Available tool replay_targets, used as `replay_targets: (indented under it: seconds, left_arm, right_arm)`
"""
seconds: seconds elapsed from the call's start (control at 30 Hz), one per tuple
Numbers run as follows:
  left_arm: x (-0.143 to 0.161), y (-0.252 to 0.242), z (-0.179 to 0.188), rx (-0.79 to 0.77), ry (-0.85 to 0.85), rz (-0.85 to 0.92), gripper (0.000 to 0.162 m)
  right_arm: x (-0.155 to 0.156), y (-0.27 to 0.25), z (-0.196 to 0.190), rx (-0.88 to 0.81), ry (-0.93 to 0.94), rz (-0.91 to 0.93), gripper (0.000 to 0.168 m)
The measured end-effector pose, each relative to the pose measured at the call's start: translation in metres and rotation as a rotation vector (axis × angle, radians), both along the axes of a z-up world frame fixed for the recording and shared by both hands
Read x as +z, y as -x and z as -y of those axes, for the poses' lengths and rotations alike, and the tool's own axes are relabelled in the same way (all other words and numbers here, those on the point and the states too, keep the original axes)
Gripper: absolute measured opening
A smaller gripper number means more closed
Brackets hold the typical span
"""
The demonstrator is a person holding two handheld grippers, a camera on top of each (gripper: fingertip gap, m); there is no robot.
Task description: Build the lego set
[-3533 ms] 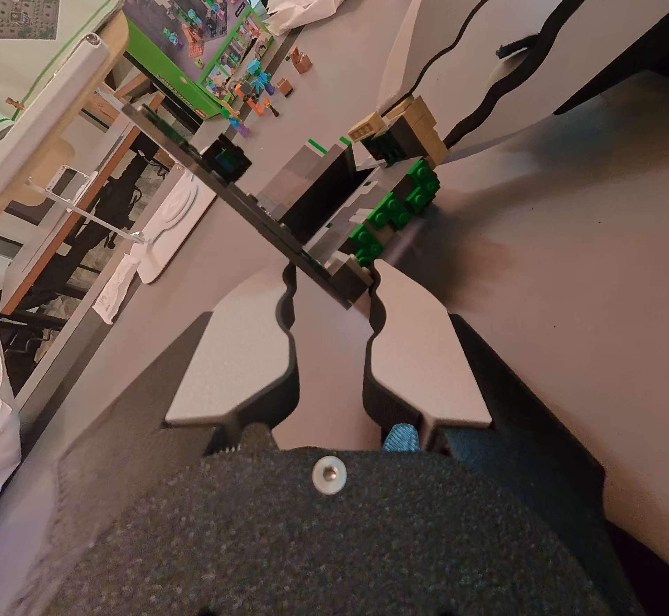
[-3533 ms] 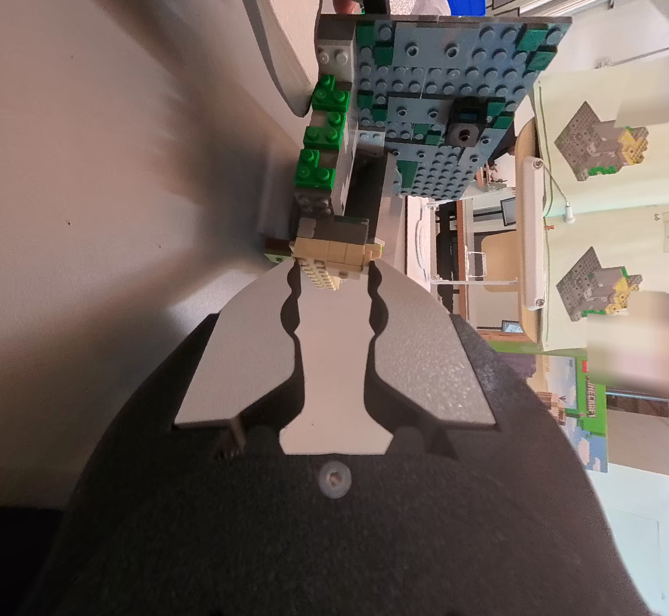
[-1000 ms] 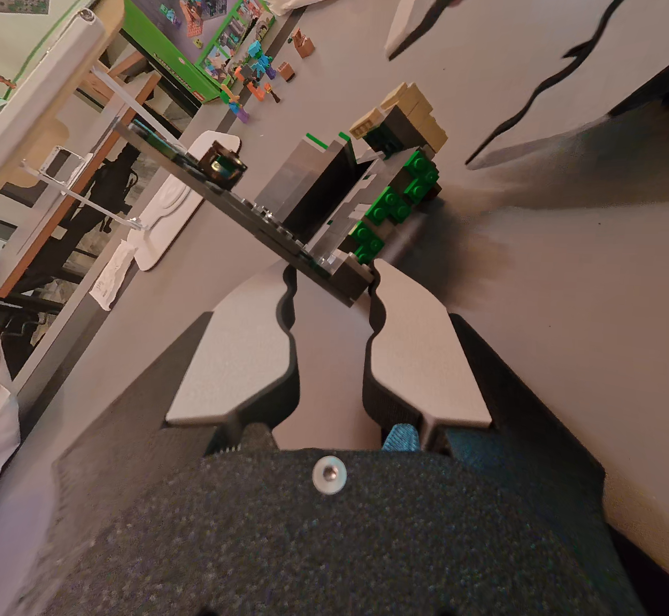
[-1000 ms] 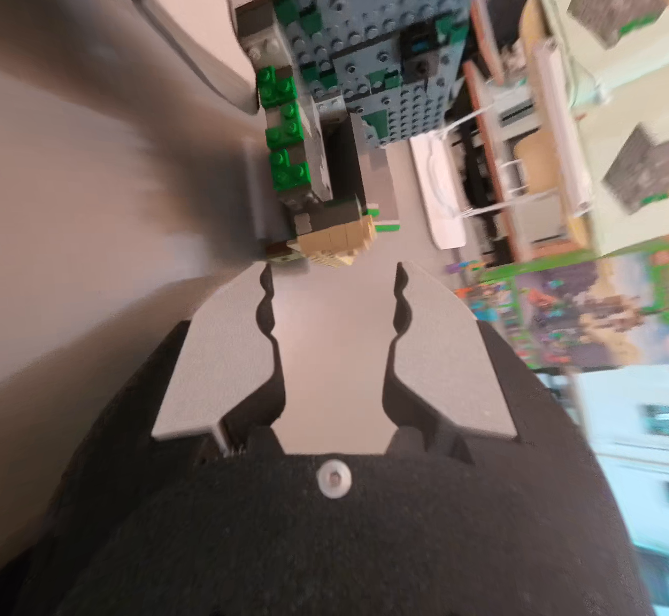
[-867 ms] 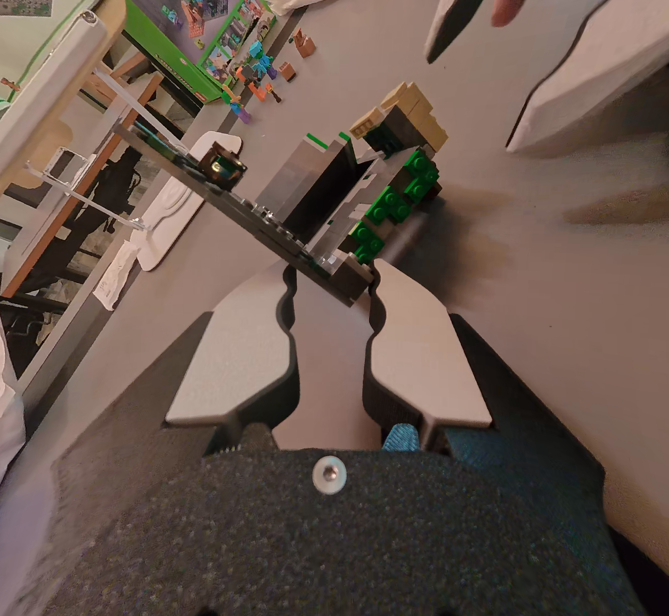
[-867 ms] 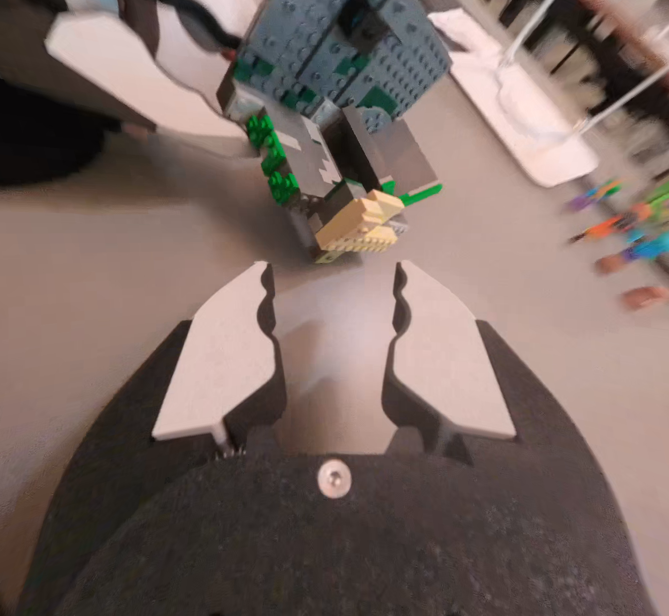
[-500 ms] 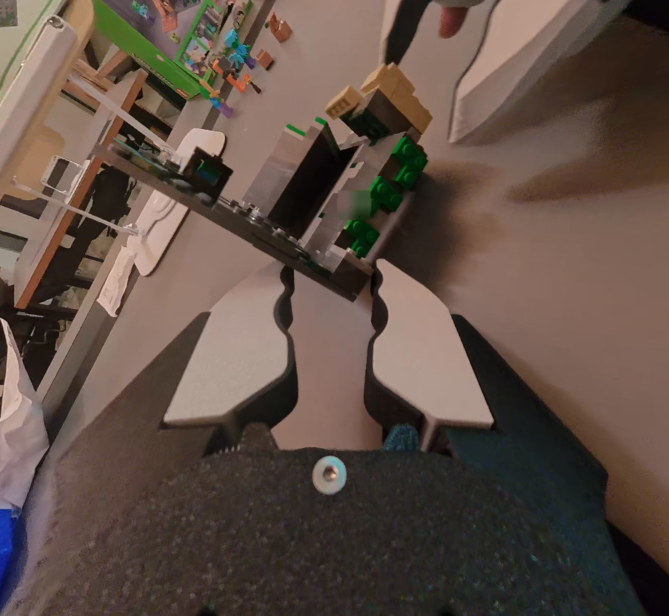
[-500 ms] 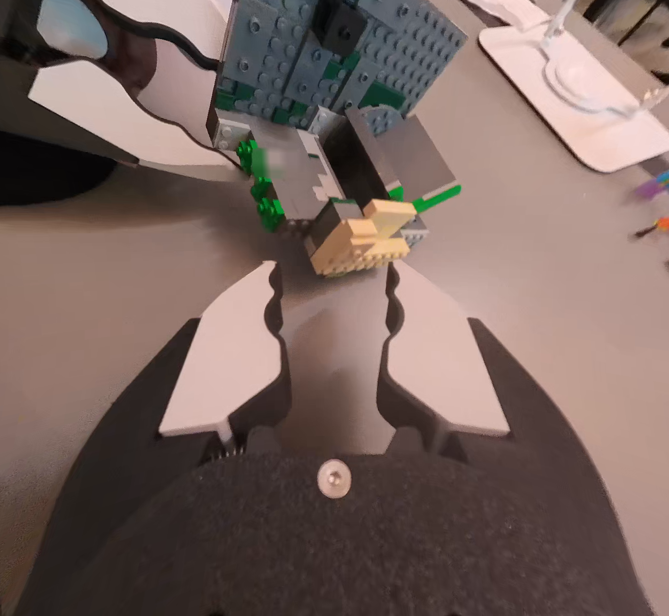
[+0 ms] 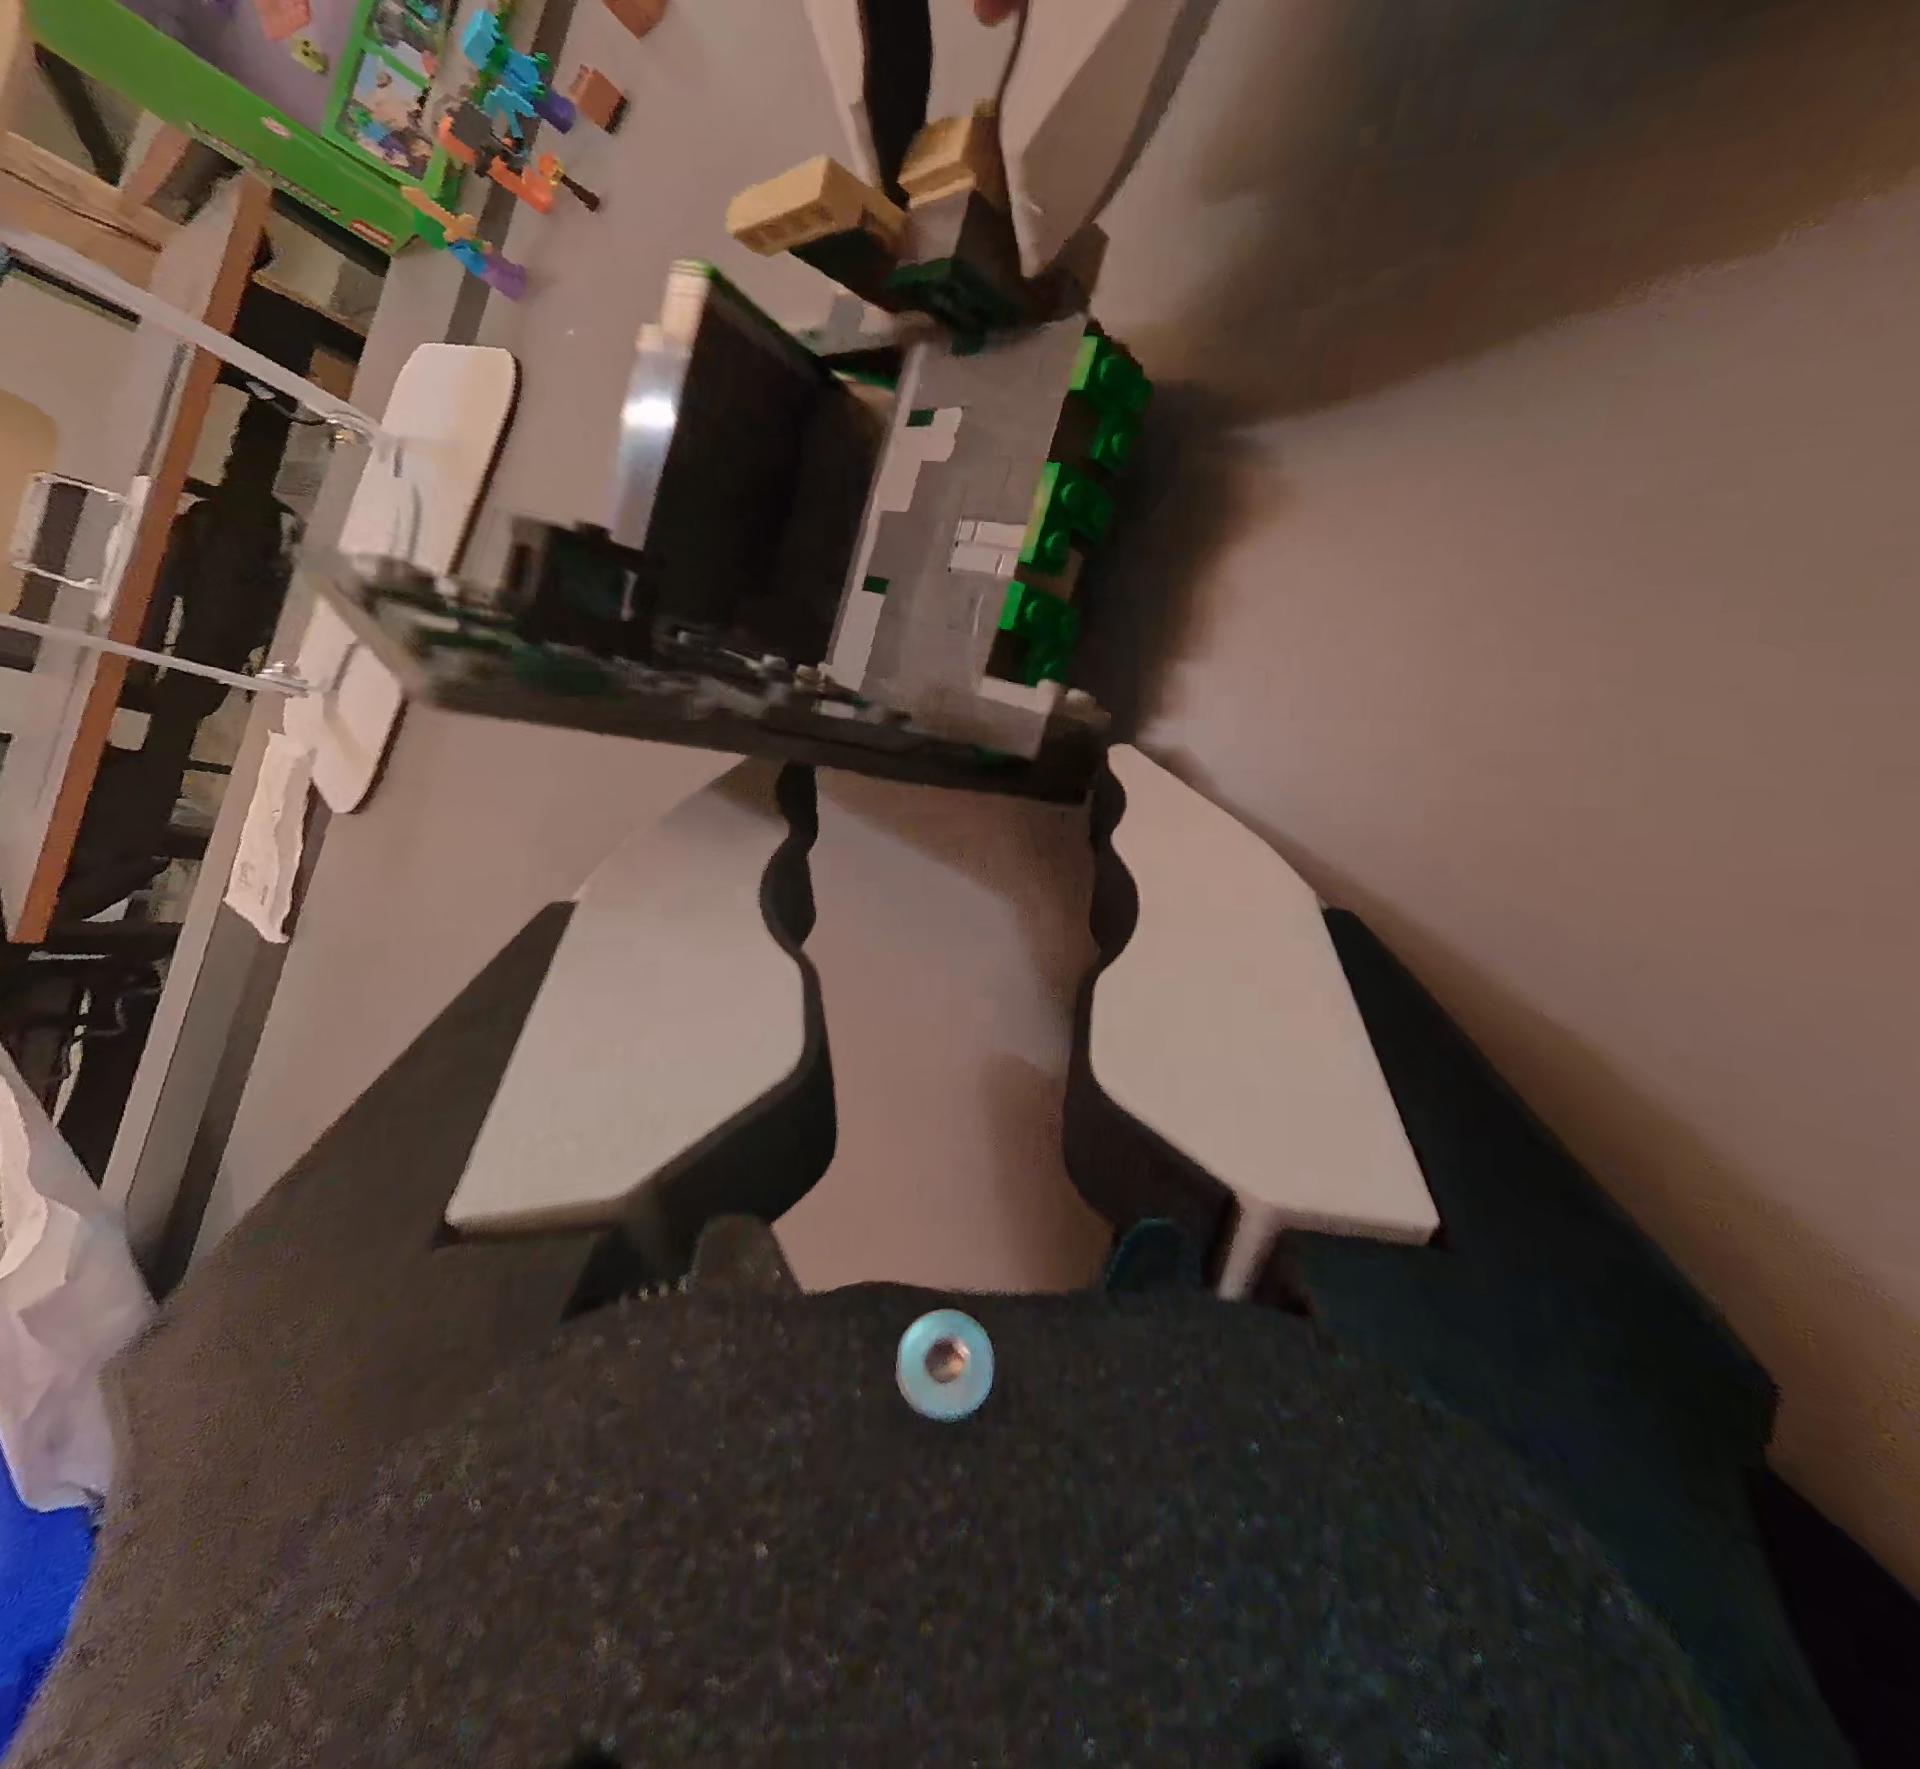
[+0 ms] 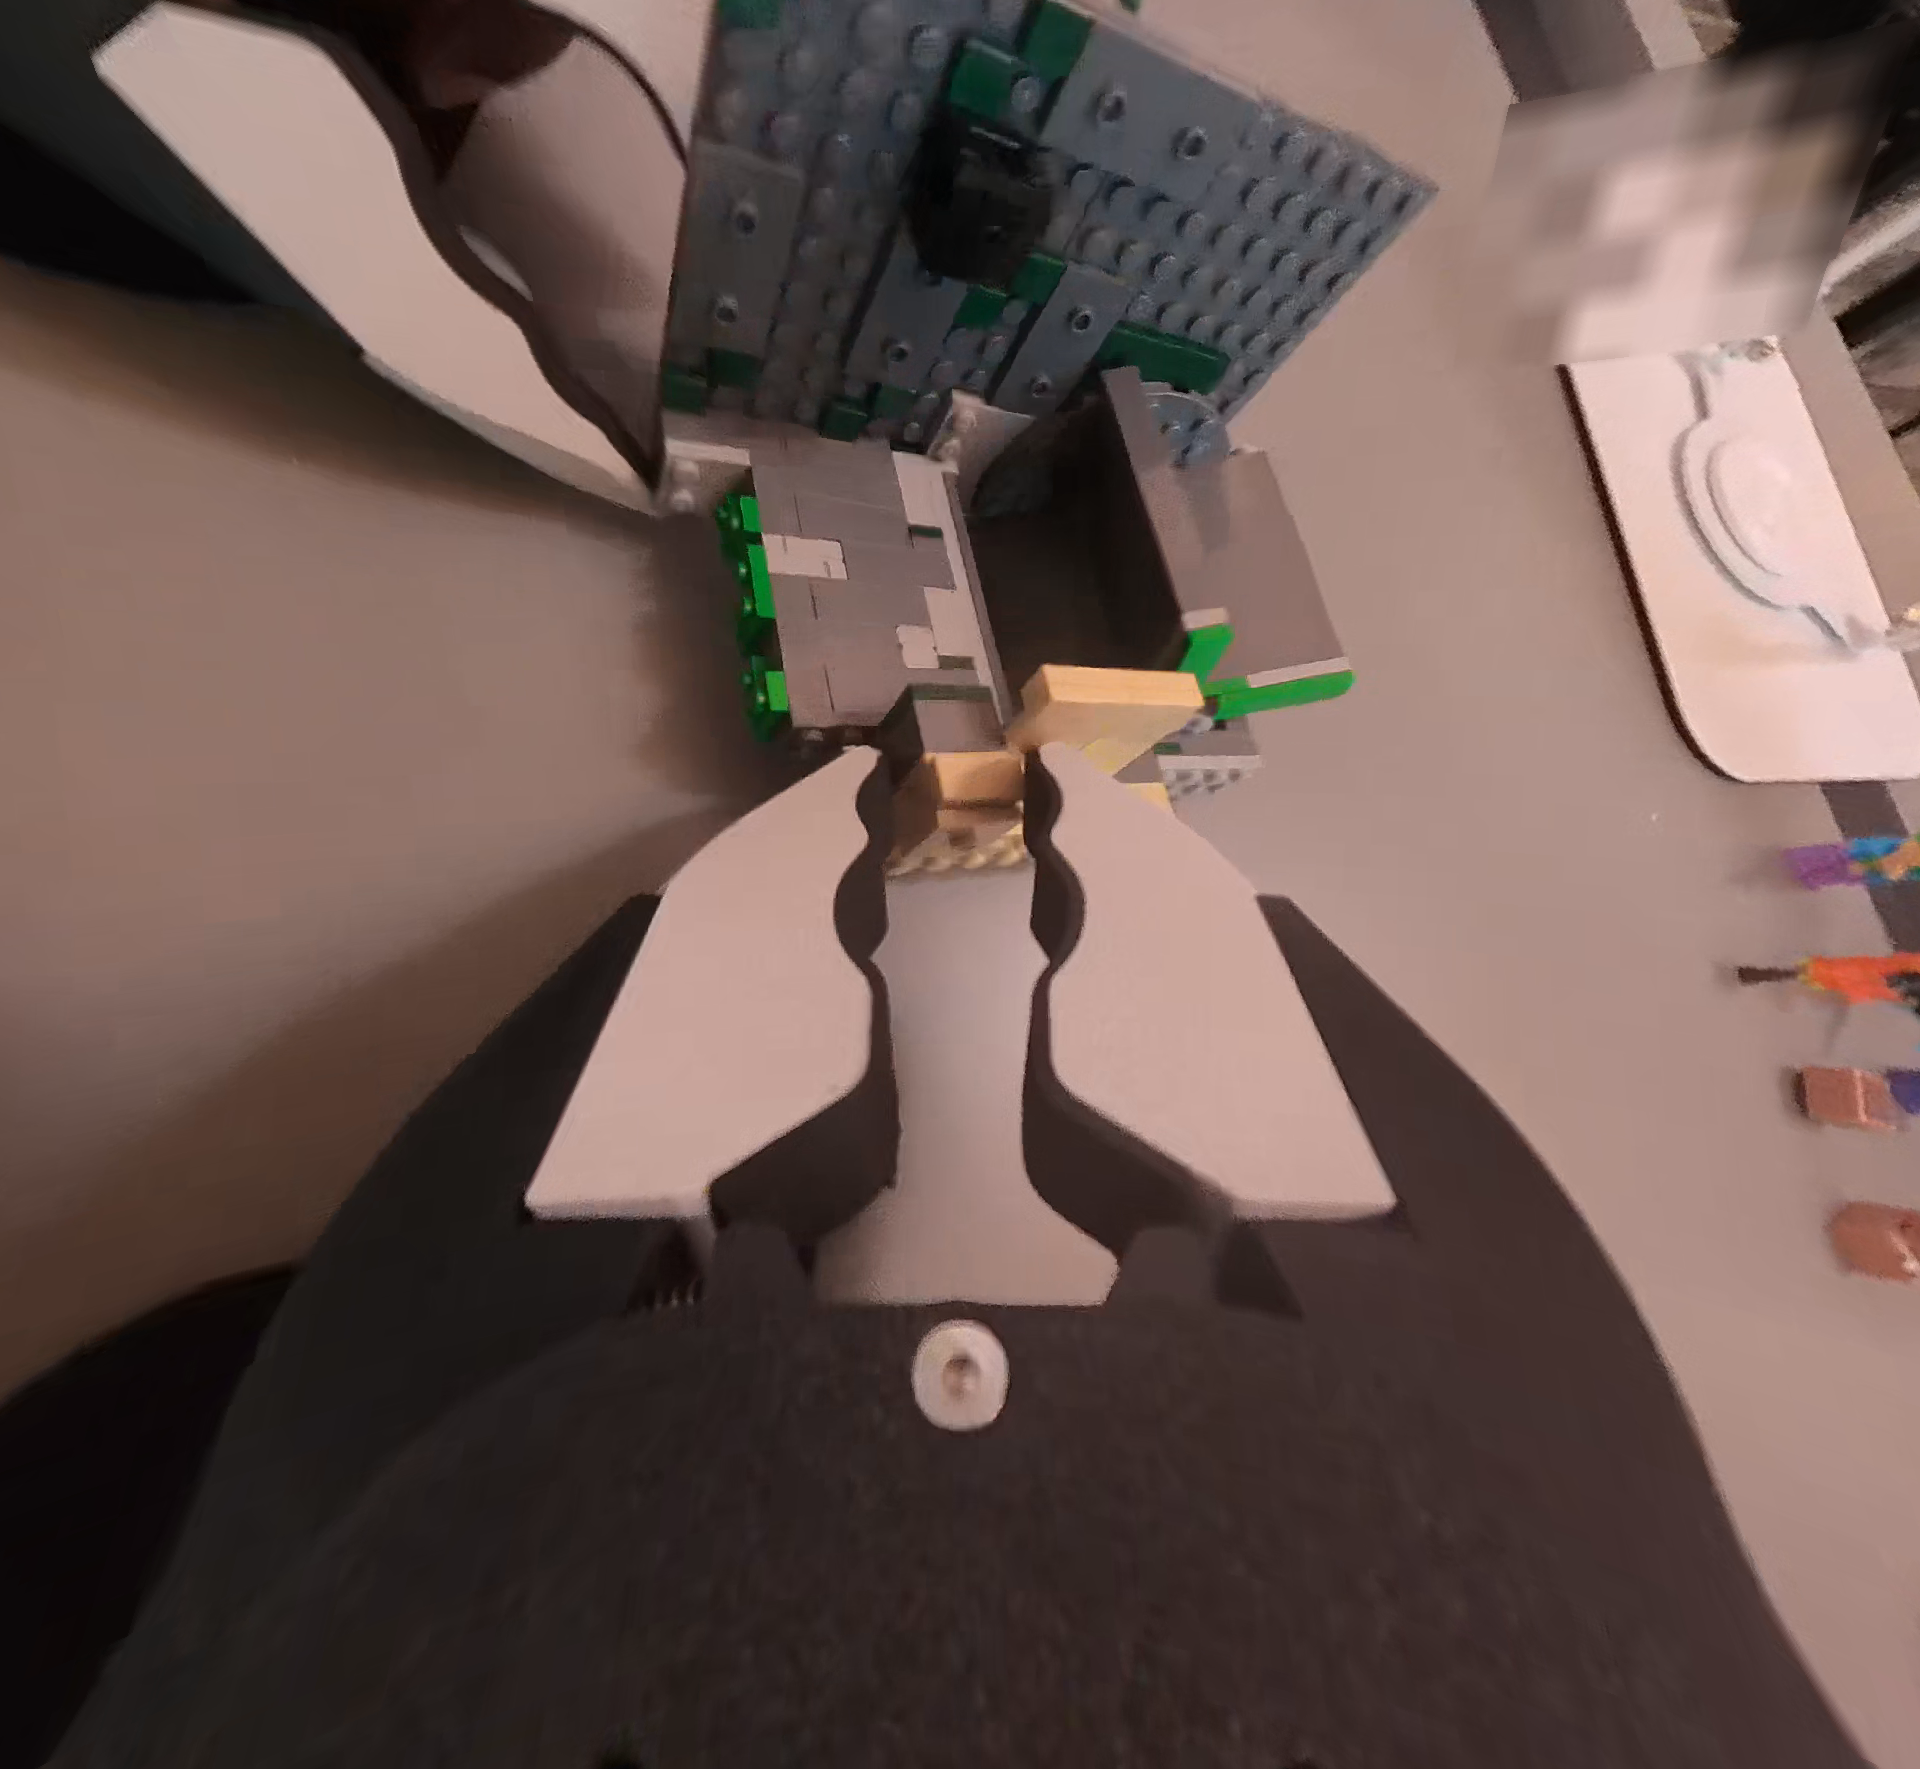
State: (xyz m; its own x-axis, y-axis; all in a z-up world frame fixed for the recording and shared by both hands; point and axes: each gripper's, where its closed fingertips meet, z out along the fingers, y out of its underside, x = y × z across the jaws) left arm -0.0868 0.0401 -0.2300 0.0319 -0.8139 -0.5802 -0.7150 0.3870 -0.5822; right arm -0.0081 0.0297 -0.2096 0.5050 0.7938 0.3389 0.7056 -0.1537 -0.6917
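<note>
The lego build (image 10: 883, 597) lies tipped on its side on the grey table (image 10: 312, 680), its studded baseplate (image 10: 1039, 192) standing up on edge and its grey wall with green bricks down against the tabletop. The left gripper (image 9: 951, 774) has its fingers clamped on the baseplate's lower corner, the plate's dark edge spanning the gap between the tips. At the opposite end, the right gripper (image 10: 951, 774) has its fingers closed on the tan block (image 10: 961, 784) that juts from the top of the build. To the left of the build in the right wrist view the table lies bare and roomy; to the right sit a white stand base (image 10: 1745, 576) and, near the frame's edge, a row of small loose figures (image 10: 1860, 981). The green set box (image 9: 208, 26) lies beyond those figures in the left wrist view.
</note>
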Motion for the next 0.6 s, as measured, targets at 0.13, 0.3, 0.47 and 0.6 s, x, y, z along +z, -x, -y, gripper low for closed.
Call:
replay_targets:
  seconds: [0.13,0.3,0.47,0.6]
  left_arm:
    - [-0.003,0.002,0.010,-0.037,0.052,-0.025,0.054]
    - [0.000,0.005,0.014,-0.042,0.087,-0.010,0.053]
    - [0.008,0.009,0.012,-0.032,0.131,0.038,0.049]
    - [0.009,0.009,0.010,-0.025,0.127,0.050,0.049]
  right_arm:
    - [0.002,-0.011,-0.004,0.140,0.008,0.149,0.022]
    - [0.023,-0.019,-0.015,0.295,0.006,0.359,0.022]
    - [0.044,-0.029,-0.034,0.483,-0.007,0.682,0.022]
    - [0.047,-0.033,-0.047,0.659,0.001,0.978,0.022]
